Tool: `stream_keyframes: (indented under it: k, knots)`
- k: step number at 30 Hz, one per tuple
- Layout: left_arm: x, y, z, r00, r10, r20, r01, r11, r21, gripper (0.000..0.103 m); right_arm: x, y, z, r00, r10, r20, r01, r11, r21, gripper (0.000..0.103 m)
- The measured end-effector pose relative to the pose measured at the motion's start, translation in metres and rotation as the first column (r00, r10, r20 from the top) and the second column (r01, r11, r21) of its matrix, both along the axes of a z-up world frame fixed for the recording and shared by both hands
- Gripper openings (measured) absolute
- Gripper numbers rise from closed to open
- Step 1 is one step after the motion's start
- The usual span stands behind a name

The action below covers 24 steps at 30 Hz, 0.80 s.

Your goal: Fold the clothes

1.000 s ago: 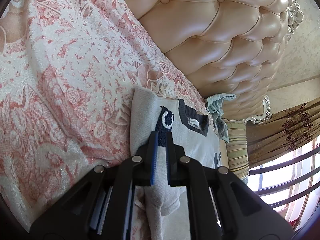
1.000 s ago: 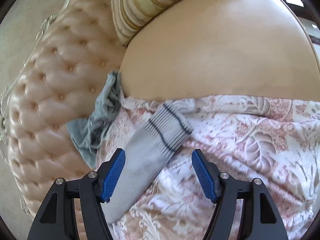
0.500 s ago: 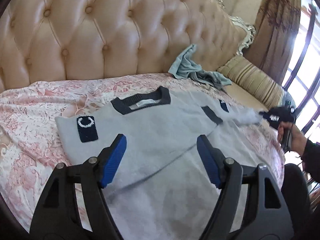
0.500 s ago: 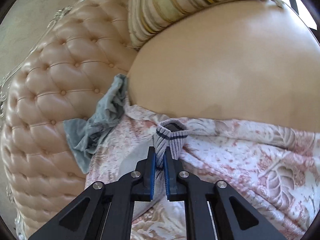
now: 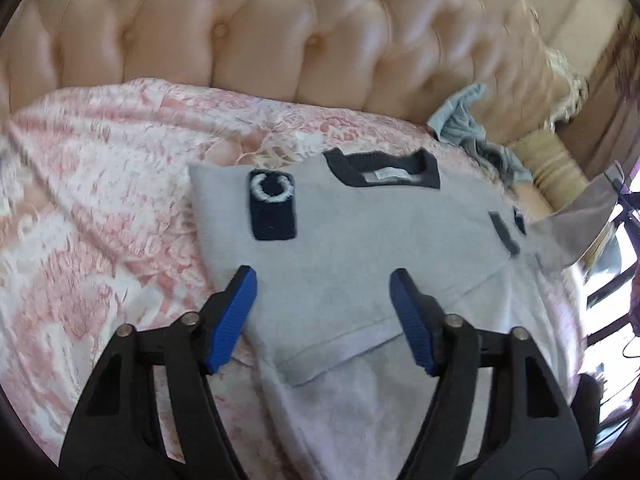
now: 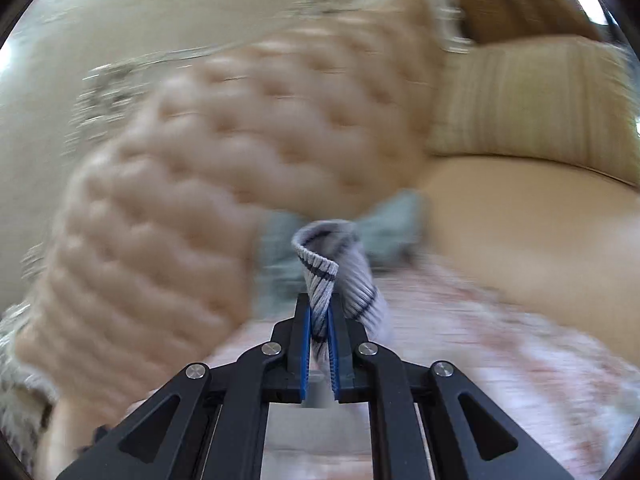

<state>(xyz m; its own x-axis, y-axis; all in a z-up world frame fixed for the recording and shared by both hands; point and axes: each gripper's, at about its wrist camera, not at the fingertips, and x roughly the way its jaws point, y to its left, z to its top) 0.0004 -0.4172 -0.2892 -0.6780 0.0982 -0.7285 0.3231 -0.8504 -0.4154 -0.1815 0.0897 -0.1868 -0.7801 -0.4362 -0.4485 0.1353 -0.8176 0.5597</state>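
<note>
A grey sweater [image 5: 360, 248] with a dark collar and a dark patch bearing a white ring lies on the pink floral bedspread [image 5: 100, 220]; its left sleeve is folded across the body. My left gripper [image 5: 323, 312] hovers open above the sweater's lower middle, with nothing between its blue pads. In the left wrist view the right sleeve [image 5: 576, 232] rises off the bed at the far right. My right gripper [image 6: 319, 332] is shut on that sleeve's ribbed, dark-striped cuff [image 6: 328, 264], which stands up from between the fingers. The right wrist view is blurred by motion.
A tufted beige headboard [image 5: 280, 32] runs behind the bed. A crumpled blue-grey cloth [image 5: 468, 128] lies against it at the right, beside a striped bolster [image 5: 556, 164]. A window with bars [image 5: 616, 280] is at the far right.
My left gripper let go of the folded left sleeve and drew back, open. My right gripper shut on the right cuff and has lifted it, swinging fast.
</note>
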Motion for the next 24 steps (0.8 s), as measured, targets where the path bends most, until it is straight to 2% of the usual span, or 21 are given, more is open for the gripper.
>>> stream_keyframes:
  k: [2, 4, 8, 11, 16, 21, 24]
  knots:
    - [0.005, -0.009, 0.005, 0.999, 0.023, -0.03, -0.021, 0.998, 0.061, 0.07, -0.005, -0.041, 0.012, 0.996, 0.084, -0.019, -0.085, 0.994, -0.067, 0.008]
    - [0.009, -0.014, 0.007, 0.998, 0.043, -0.047, -0.039, 0.996, 0.086, 0.07, -0.01, -0.077, 0.016, 0.988, 0.151, -0.026, -0.153, 0.982, -0.109, 0.008]
    - [0.021, -0.034, 0.012, 0.988, 0.123, -0.094, -0.107, 0.981, 0.162, 0.07, -0.013, -0.148, 0.006, 0.962, 0.273, -0.012, -0.272, 0.955, -0.117, 0.008]
    - [0.029, -0.048, 0.015, 0.976, 0.187, -0.108, -0.167, 0.971, 0.172, 0.07, -0.006, -0.2, -0.014, 0.932, 0.362, 0.02, -0.359, 0.929, -0.093, 0.008]
    - [0.038, -0.068, 0.013, 0.96, 0.258, -0.109, -0.234, 0.953, 0.19, 0.07, 0.016, -0.282, -0.073, 0.871, 0.474, 0.13, -0.464, 0.88, -0.1, 0.008]
    - [0.036, -0.071, 0.016, 0.96, 0.254, -0.114, -0.23, 0.954, 0.191, 0.07, 0.032, -0.322, -0.117, 0.819, 0.53, 0.22, -0.533, 0.845, -0.047, 0.008]
    - [0.033, -0.067, 0.016, 0.964, 0.239, -0.113, -0.215, 0.958, 0.191, 0.07, 0.041, -0.324, -0.124, 0.789, 0.559, 0.257, -0.571, 0.821, -0.033, 0.012]
